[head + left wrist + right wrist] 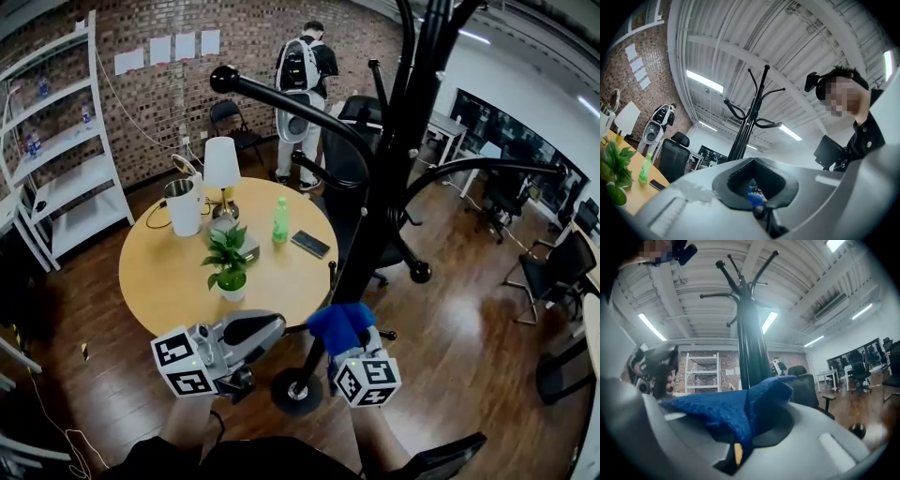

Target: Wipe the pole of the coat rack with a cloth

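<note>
The black coat rack pole rises from its round base just ahead of me, with curved hooks branching off. A blue cloth is bunched in my right gripper, which is shut on it close to the lower pole. In the right gripper view the cloth drapes over the jaws and hides them, and the pole stands right behind it. My left gripper hovers left of the pole, jaws together and holding nothing. In the left gripper view the pole stands further off.
A round wooden table left of the rack carries a potted plant, lamp, kettle, green bottle and phone. A black office chair stands behind the rack. A person stands at the back. White shelving lines the left wall.
</note>
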`<state>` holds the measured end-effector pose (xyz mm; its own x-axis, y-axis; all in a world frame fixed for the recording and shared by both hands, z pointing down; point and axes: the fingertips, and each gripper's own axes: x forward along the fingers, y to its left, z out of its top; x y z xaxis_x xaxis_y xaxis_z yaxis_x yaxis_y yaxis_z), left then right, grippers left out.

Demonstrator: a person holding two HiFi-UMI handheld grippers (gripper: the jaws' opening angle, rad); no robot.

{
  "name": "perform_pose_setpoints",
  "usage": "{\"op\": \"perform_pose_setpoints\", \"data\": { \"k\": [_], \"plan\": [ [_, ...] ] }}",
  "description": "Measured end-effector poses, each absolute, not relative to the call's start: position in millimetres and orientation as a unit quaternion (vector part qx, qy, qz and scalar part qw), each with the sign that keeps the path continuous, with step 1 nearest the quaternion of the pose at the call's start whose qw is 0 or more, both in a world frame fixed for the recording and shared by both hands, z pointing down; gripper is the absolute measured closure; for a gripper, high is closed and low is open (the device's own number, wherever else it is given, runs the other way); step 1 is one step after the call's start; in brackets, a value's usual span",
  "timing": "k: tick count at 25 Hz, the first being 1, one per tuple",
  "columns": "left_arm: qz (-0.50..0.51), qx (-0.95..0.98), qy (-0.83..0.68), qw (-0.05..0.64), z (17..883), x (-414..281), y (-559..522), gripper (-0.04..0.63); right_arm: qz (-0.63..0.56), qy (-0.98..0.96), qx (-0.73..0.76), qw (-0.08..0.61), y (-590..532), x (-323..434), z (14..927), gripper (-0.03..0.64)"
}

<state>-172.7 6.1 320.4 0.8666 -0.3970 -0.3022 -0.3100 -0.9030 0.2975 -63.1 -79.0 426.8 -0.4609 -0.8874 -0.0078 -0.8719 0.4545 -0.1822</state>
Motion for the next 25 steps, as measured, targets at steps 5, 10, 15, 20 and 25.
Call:
{"op": "perform_pose_setpoints", "data": {
  "k": [5,10,15,20,25],
  "plan": [
    [-0.174,0.959,-0.183,0.125,324.2,-163.7,7.9,0.594,-0.137,0.847,-0.514,0.000,-81.3,-62.5,509.6,0.590],
    [-0.169,0.959,-0.185,0.129,327.4,-161.8,9.3,0.594,-0.156,0.847,-0.509,0.003,-81.1,-62.4,528.8,0.590],
    [-0.165,0.959,-0.191,0.128,328.3,-164.1,10.4,0.594,-0.178,0.843,-0.506,0.041,-80.6,-58.1,511.2,0.589],
    [-0.170,0.958,-0.197,0.123,325.5,-169.7,10.8,0.594,-0.113,0.858,-0.490,0.106,-80.8,-56.4,413.8,0.589],
    [-0.173,0.957,-0.205,0.110,321.3,-179.8,14.3,0.594,-0.009,0.862,-0.471,0.186,-76.1,-53.3,289.6,0.589]
  ]
}}
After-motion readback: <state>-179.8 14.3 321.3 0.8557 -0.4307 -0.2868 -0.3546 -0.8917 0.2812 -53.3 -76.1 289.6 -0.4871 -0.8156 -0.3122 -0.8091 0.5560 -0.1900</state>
